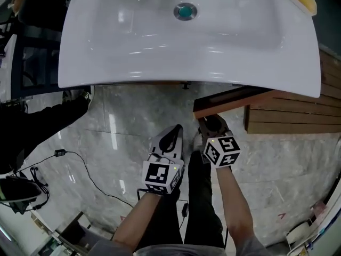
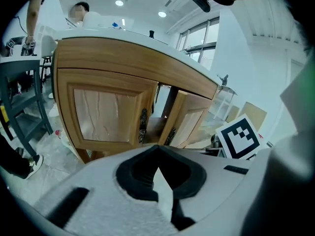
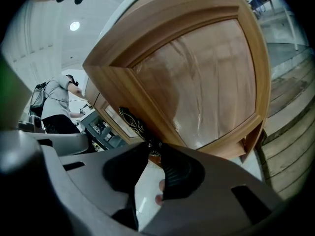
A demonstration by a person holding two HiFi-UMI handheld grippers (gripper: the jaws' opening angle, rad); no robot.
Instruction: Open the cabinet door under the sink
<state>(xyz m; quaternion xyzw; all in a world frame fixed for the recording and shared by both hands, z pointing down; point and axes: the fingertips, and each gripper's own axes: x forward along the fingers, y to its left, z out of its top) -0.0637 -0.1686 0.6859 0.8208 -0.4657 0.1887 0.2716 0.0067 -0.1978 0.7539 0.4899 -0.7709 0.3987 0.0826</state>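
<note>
Nearby lie slatted boards [image 1: 298, 116]; right gripper [image 3: 153, 145] clamps cabinet door handle [image 3: 131, 120].

Bare floor [image 1: 122, 121] lies open at centre left; the swung-out door [image 1: 234, 101] and wooden step [image 1: 293, 113] block the right.

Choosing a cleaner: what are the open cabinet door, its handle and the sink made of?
Cabinet door: wood or wood veneer, glossy varnish; grain and reflections show. Handle: probably dark metal, ornate relief. Sink: likely glazed white ceramic, smooth with bright highlights.
</note>
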